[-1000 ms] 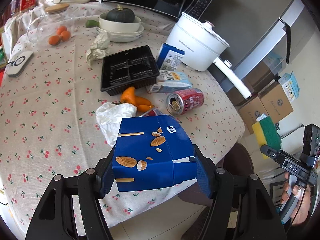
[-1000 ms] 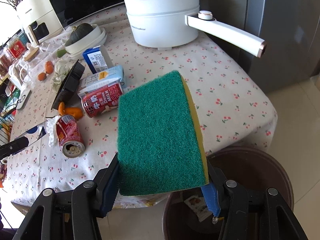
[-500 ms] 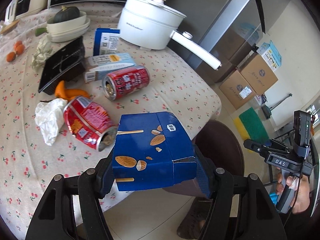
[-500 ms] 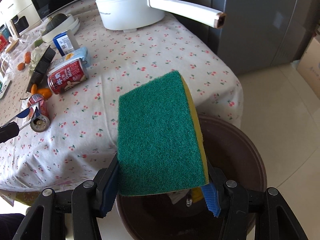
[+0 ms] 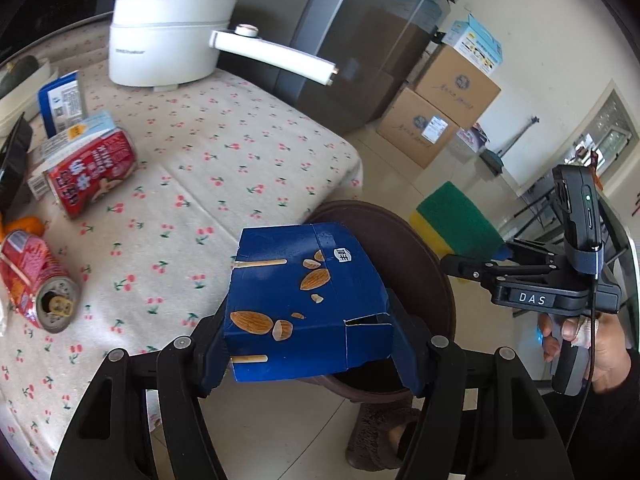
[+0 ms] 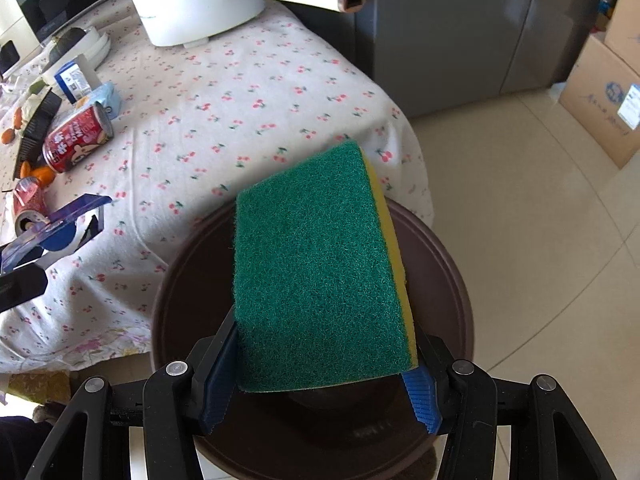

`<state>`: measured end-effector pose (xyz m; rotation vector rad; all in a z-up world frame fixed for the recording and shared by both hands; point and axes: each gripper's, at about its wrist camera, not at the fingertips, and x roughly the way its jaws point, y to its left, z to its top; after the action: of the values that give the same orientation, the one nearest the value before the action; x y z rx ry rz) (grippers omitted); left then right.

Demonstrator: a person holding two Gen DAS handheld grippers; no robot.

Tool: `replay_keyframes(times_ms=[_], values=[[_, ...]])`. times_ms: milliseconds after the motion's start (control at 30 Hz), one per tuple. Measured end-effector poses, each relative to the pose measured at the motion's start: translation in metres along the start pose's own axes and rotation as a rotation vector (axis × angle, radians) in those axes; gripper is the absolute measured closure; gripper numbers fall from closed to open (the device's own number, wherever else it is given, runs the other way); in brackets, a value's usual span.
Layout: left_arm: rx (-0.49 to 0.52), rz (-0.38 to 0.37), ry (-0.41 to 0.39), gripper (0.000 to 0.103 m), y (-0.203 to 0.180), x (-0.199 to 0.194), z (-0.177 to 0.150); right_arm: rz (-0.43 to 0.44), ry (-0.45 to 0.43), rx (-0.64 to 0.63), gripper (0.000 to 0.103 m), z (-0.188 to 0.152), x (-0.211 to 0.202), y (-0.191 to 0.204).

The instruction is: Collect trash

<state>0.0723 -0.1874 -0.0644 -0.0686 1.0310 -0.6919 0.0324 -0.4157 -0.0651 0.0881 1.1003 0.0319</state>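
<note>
A blue snack box (image 5: 308, 300) printed with almonds sits squeezed between the pads of my left gripper (image 5: 308, 348), held over the table's corner beside the brown trash bin (image 5: 424, 256). In the right wrist view my right gripper (image 6: 320, 384) is shut on a green and yellow sponge (image 6: 316, 264), which hangs directly above the bin (image 6: 460, 280); the sponge hides most of the bin's inside. The left wrist view also shows the sponge (image 5: 456, 220) and the right gripper (image 5: 472, 266) above the bin's far side. The blue box (image 6: 60, 224) shows at the left edge of the right wrist view.
Two red cans (image 5: 92, 172) (image 5: 36, 280) lie on the cherry-print tablecloth (image 5: 240, 152), near a milk carton (image 5: 76, 132) and a white pot (image 5: 168, 40) whose handle juts over the edge. Cardboard boxes (image 5: 440, 108) stand by the grey fridge (image 6: 460, 20). A hand (image 5: 576, 336) holds the right gripper.
Both grippers have swung away from the cluttered table toward its corner. The bin now lies under the sponge and beside the blue box. Neither grip has altered.
</note>
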Motion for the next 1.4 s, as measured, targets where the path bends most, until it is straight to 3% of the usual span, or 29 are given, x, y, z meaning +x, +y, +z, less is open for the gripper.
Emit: replay_keyframes(times_ms=[300,367,467,800,833,933,967,1400], values=[[0.083,-0.024,0.062,0.032,-0.028,0.042,0.000,-0.033,0.034,0.031,0.040,-0.016,0.003,-0.029],[0.088,0.017,0.087,0.028,-0.030,0.051,0.001,-0.037,0.039,0.038,0.040,-0.019,0.003,-0.034],[0.094,0.090,0.114,0.013,-0.027,0.059,0.000,-0.041,0.047,0.041,0.040,-0.021,0.004,-0.038],[0.106,0.162,0.119,0.010,-0.016,0.054,-0.004,-0.048,0.065,0.025,0.040,-0.022,0.009,-0.038],[0.104,0.165,0.117,0.010,-0.016,0.052,-0.004,-0.054,0.065,0.021,0.038,-0.022,0.009,-0.037],[0.100,0.176,0.113,0.010,-0.012,0.047,-0.005,-0.080,0.065,0.004,0.008,-0.020,0.010,-0.033],[0.098,0.179,0.110,0.010,-0.010,0.044,-0.005,-0.088,0.062,-0.003,0.007,-0.019,0.010,-0.031],[0.009,0.238,0.053,0.010,0.033,-0.005,-0.006,-0.089,0.079,-0.041,0.006,-0.008,0.014,-0.006]])
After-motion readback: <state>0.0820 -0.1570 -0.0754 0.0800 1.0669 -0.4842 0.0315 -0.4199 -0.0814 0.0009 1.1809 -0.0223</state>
